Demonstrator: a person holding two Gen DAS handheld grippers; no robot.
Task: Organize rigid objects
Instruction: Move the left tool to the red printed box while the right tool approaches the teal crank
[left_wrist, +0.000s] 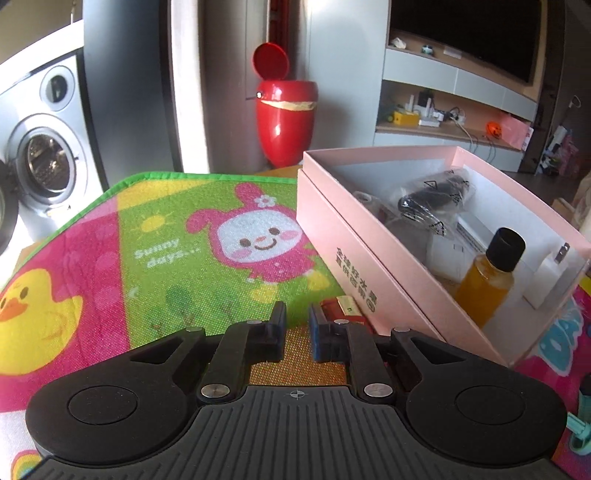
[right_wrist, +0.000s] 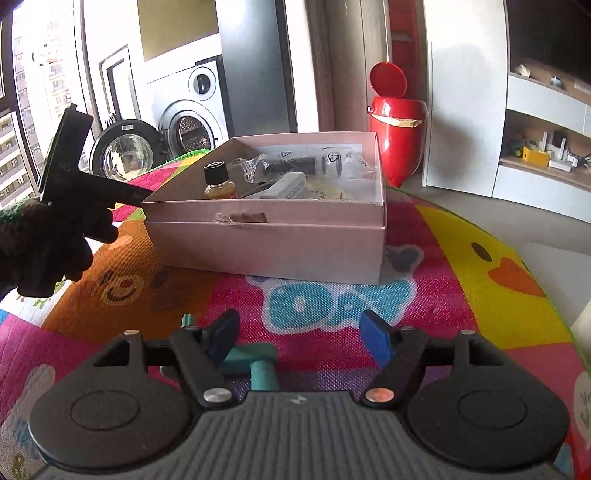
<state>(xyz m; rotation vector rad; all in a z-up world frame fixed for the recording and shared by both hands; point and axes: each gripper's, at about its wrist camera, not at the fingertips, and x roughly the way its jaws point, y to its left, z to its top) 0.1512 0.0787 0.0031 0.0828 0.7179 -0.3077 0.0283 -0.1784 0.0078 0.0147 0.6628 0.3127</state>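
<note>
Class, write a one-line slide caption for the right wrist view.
Open right tongs hover over a teal tool on the play mat, facing the pink box.

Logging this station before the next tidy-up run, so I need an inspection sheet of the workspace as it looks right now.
Surface: colourful cartoon play mat, lying flat.
Job's things: pink box open on the mat, holding an amber bottle with black cap, a bagged black item and a white adapter.
Clutter: teal tool under the right hand-held gripper; red-and-yellow packet beside the box.
Grippers: left hand-held gripper narrowly open, empty; right hand-held gripper wide open, empty.
Cables: white leads on the shelf.
Surroundings: red bin with lid up, washing machine, TV shelving.
</note>
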